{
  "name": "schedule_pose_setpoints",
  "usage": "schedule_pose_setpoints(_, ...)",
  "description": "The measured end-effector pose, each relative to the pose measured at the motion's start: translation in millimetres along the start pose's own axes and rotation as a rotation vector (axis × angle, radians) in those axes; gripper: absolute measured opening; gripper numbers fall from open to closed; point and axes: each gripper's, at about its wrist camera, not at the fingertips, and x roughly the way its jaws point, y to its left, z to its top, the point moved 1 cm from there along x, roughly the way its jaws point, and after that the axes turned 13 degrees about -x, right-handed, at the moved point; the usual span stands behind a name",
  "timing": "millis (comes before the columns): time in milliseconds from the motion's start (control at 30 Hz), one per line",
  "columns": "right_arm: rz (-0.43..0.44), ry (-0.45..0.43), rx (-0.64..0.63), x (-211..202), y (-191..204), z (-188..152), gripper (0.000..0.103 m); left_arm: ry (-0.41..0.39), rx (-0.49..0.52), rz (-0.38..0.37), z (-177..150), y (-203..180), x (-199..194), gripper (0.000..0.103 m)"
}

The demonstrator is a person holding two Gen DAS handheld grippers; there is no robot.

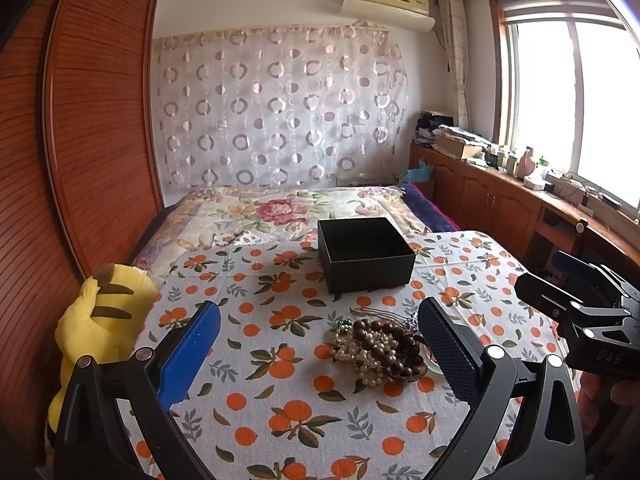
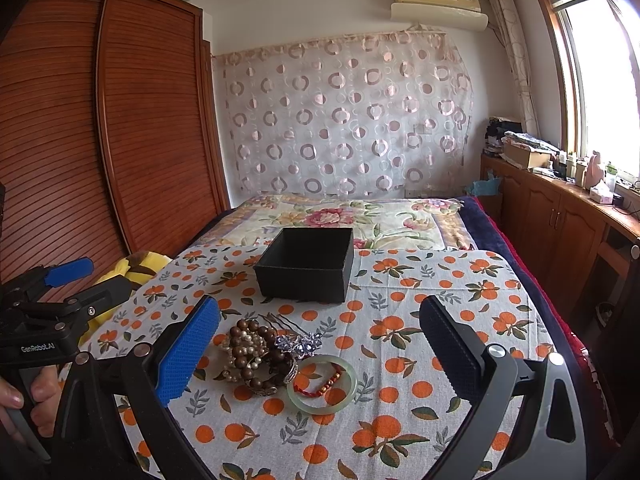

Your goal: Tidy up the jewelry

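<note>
At the far left we saw a yellow striped plush toy (image 1: 102,320) lying at the edge of the orange-print cloth (image 1: 280,420), next to the slatted wooden wardrobe (image 1: 92,120). We held the left gripper (image 1: 320,344) low over the cloth with its jaws wide apart and nothing between them. The heap of jewelry (image 1: 380,346) lay on the cloth between its fingers, nearer the right one: brown wooden beads tangled with a pearl strand (image 2: 240,350), and beside them a silvery flower hair pin (image 2: 298,344). Just right of the heap, touching it, a pale green jade bangle (image 2: 322,384) lay flat with a red cord bracelet (image 2: 326,385) across its opening. Beyond the heap stood the open black box (image 2: 306,266), well apart from the jewelry and with nothing visible inside. We held the right gripper (image 2: 320,344) over the same cloth, its jaws also spread wide and holding nothing. At the right ran a wooden cabinet (image 1: 492,196) under the window (image 1: 572,92).
</note>
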Motion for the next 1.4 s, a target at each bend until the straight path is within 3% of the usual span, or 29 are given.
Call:
schedule_pose_setpoints(867,0.005,0.011,0.003,0.7,6.3,2.8,0.101,0.031,-0.001,0.004,5.1,-7.5,7.9,0.095)
schedule_pose_setpoints(1400,0.046,0.074,-0.017,34.7,1.9,-34.8,0.100,0.180,0.020,-0.043,-21.5,3.9,70.9,0.095)
